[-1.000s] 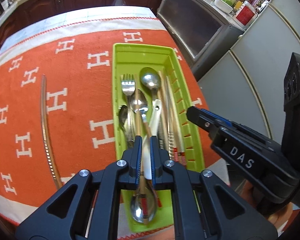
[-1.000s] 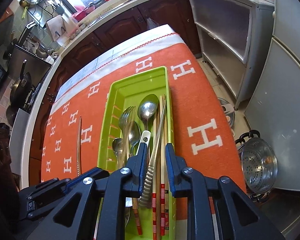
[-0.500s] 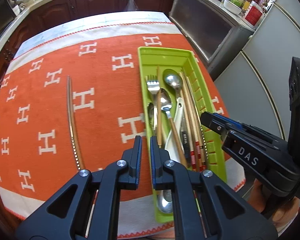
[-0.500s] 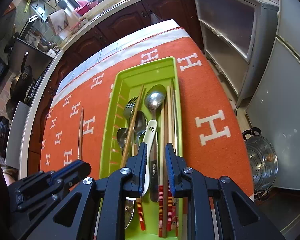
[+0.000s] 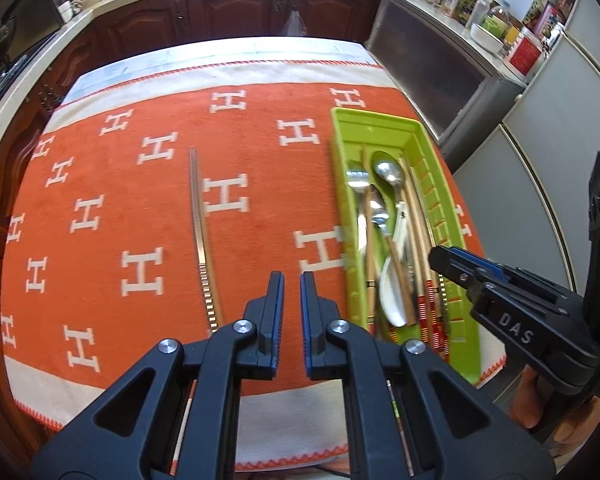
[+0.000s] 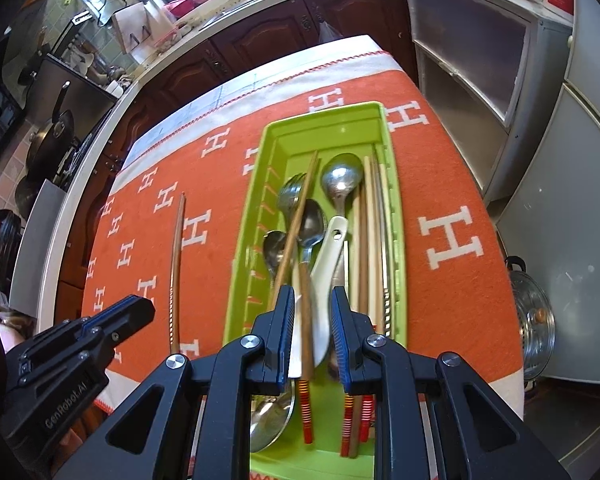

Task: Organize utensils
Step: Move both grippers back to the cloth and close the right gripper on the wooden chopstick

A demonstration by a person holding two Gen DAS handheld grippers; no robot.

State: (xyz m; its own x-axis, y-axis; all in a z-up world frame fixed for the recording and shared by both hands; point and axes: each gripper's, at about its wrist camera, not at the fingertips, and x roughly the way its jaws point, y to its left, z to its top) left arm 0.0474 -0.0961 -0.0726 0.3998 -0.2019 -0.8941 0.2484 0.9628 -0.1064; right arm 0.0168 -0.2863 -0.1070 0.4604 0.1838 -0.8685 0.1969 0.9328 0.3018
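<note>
Lay on a fuzzy orange cloth [image 5: 140,200] patterned with white H's: one slim wooden chopstick [image 5: 201,236], alone left of a long green plastic tray [image 5: 466,312] near the table's right edge; held three steel spoons, one fork, one white ladle, several chopsticks; hovered over bare cloth, left gripper [image 5: 292,294] clenched, empty; hung above the tray, right gripper [image 6: 311,309] slightly parted, grasping nothing.

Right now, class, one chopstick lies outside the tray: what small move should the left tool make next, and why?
Probably ease the left tool across and down toward the lone chopstick on the orange cloth. It is the only utensil outside the green tray, and this tool is nearly shut, empty and close to it, so it would need to open first.
</note>
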